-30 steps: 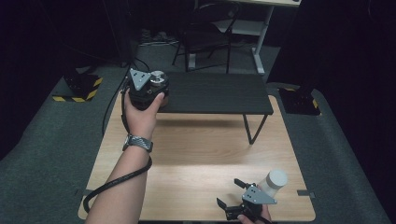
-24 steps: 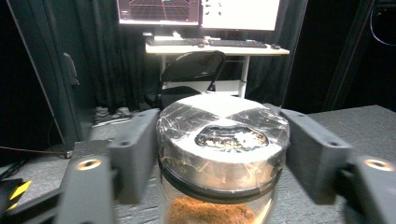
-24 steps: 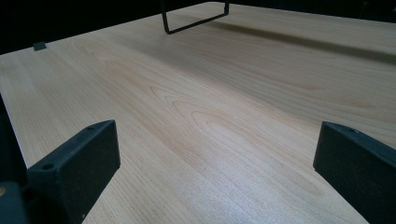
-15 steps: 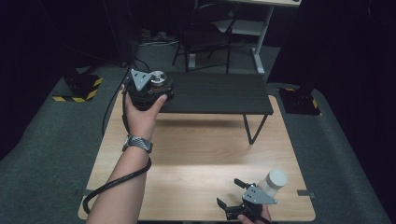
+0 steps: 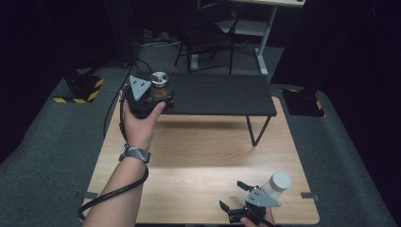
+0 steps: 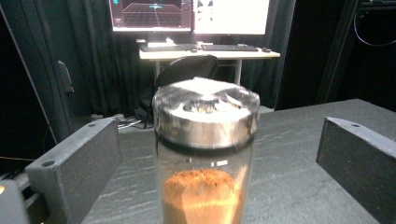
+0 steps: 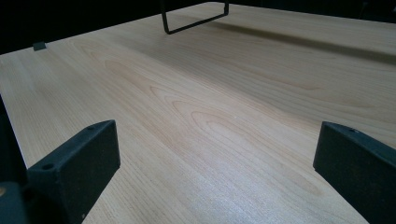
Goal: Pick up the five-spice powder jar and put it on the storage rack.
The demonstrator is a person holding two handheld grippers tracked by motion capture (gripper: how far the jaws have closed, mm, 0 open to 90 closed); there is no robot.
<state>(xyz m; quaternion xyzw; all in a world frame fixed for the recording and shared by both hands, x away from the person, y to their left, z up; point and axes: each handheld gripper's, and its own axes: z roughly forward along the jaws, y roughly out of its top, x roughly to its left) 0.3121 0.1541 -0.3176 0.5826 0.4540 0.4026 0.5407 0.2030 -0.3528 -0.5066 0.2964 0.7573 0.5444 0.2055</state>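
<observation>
- Two black two-jaw grippers: the left gripper is held up at the far left, over the left end of the one black rectangular textured shelf; the right gripper hovers low near the table's near right edge.
- One clear glass jar with a silver metal lid — orange-brown powder inside — stands on the shelf between the left jaws, which are spread wide and touch nothing.
- Right jaws likewise parted over bare, pale wood-grain table.
- One white-capped cylindrical bottle sits just beside the right gripper.
</observation>
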